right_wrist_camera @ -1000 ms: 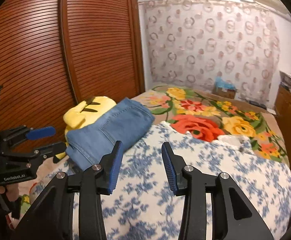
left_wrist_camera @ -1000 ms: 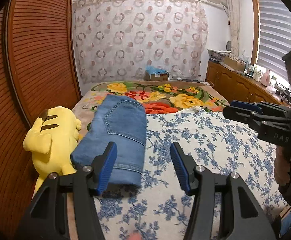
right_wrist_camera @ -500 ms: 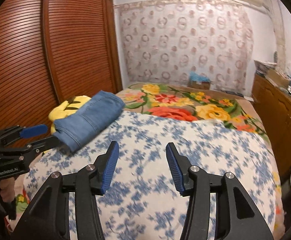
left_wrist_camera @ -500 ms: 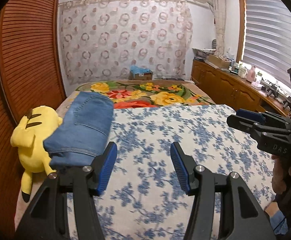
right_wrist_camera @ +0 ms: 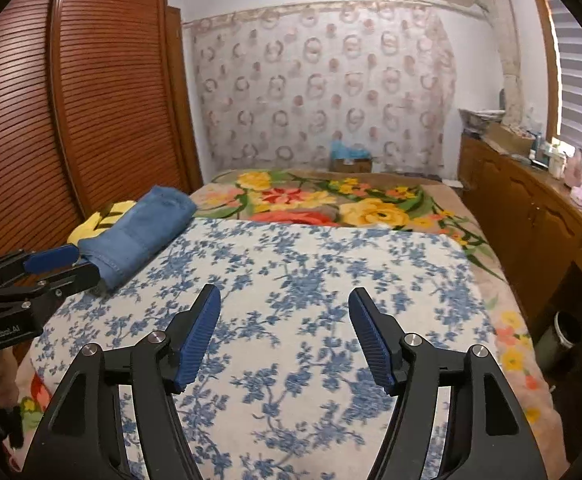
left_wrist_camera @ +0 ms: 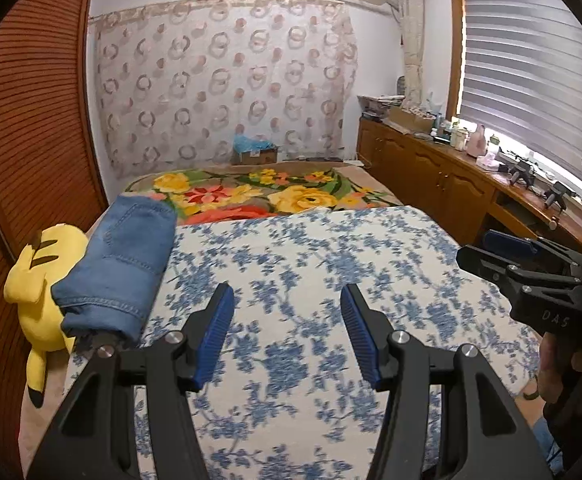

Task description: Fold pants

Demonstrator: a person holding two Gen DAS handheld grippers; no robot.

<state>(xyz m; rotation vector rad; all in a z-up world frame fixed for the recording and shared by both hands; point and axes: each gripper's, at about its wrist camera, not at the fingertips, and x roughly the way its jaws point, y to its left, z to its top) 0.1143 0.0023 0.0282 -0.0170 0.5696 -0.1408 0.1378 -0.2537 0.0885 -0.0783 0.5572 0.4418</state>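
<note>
Left wrist view, left to right. Yellow plush toy (left_wrist_camera: 37, 280) at the left edge of the frame, against the wooden louvred wardrobe (left_wrist_camera: 23, 120). The folded pants (left_wrist_camera: 121, 264), blue denim, lie at left centre, overlapping the toy on one side and resting on the blue-flowered sheet (left_wrist_camera: 311, 272) on the other. I judge they were set there, at the bed's edge, to keep the middle of the sheet as working space; the fold looks complete, a compact bundle with the hem end toward me.

My left gripper (left_wrist_camera: 287, 332) sits at bottom centre, jaws spread wide, nothing between them, over bare sheet and apart from the pants. My right gripper (left_wrist_camera: 503, 252) enters at the right edge of the frame, seen side-on; it holds nothing.

Right wrist view, left to right. Left gripper at the left edge, its fingertips (right_wrist_camera: 55, 258) just beside the near end of the pants; whether they touch, I cannot tell. The right gripper is at bottom centre, jaws wide apart and empty above the sheet. Both tools free suggests the task is at or near its end.

Writing: the left gripper's body reads roughly "GenRobot.AI" in the lower left of the right wrist view, slightly blurred. On the right gripper's body, at the right of the left wrist view, "DAS" is legible, the rest cut off. Nothing readable on the pants.
</note>
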